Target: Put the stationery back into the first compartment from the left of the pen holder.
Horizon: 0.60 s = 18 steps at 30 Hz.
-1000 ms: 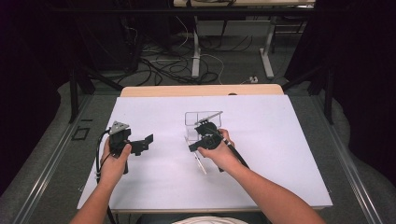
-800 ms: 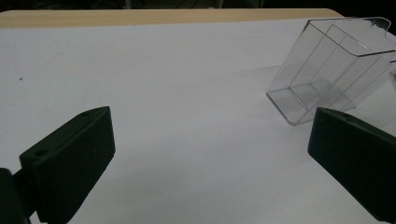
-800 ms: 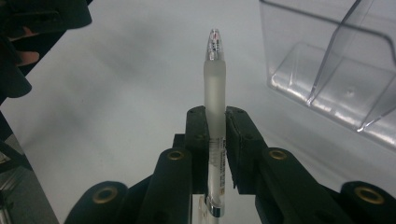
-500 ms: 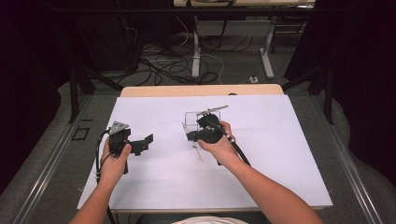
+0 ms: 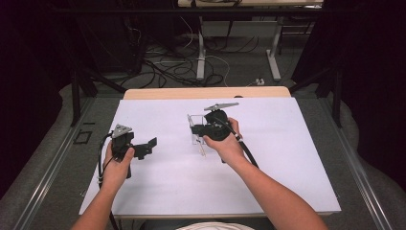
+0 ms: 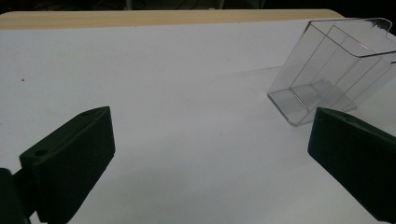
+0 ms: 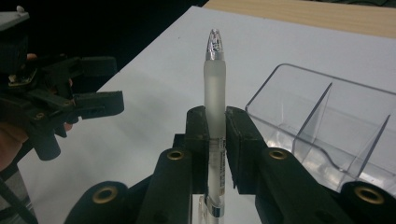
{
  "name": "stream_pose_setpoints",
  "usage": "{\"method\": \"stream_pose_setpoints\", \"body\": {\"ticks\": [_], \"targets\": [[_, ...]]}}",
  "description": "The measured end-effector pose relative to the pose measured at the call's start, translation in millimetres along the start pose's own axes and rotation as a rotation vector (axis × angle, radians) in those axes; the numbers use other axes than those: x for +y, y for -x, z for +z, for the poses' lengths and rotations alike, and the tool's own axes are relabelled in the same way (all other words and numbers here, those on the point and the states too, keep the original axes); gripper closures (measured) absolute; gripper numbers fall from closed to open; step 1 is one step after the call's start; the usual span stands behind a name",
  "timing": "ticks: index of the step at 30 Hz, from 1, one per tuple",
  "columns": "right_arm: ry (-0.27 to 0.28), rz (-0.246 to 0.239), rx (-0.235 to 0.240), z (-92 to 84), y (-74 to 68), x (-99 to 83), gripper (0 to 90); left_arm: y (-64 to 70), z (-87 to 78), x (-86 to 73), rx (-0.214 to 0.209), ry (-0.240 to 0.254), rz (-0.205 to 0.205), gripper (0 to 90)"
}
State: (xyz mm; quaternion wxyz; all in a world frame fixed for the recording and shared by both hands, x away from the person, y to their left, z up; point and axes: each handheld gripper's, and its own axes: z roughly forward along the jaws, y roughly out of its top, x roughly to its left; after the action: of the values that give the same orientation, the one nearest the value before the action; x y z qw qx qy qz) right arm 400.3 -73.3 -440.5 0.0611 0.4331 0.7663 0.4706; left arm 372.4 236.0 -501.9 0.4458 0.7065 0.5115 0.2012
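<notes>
Holding pen point(image 7: 215, 107) in R claw point(image 7: 215, 122), clamped tight; L claw point(image 6: 210, 154) wide open, empty. Pen not yet in clear organizer point(image 7: 327, 126); drop-in left.

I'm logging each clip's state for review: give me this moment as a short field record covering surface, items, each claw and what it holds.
surface: white table top with a wooden edge at the far side
held item: frosted pen, silver tip pointing away from the camera
container: clear divided organizer, nothing seen in its compartments
right claw: shut on the pen, beside the organizer
left claw: open, nothing between its jaws, above bare table
pen status: not yet in the organizer
</notes>
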Motion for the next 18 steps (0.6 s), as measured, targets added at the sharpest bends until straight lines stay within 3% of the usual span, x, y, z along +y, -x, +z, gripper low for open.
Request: {"method": "stream_pose_setpoints", "body": {"ticks": [5, 18], "targets": [[0.037, 0.003, -0.018, -3.8, 3.3, 9.4, 80.2, 0.0, 0.0, 0.1, 0.001, 0.0, 0.001, 0.5], [0.066, -0.015, -0.048, -6.5, 4.6, 29.8, 80.2, 0.0, 0.0, 0.1, 0.004, 0.001, 0.004, 0.5]]}}
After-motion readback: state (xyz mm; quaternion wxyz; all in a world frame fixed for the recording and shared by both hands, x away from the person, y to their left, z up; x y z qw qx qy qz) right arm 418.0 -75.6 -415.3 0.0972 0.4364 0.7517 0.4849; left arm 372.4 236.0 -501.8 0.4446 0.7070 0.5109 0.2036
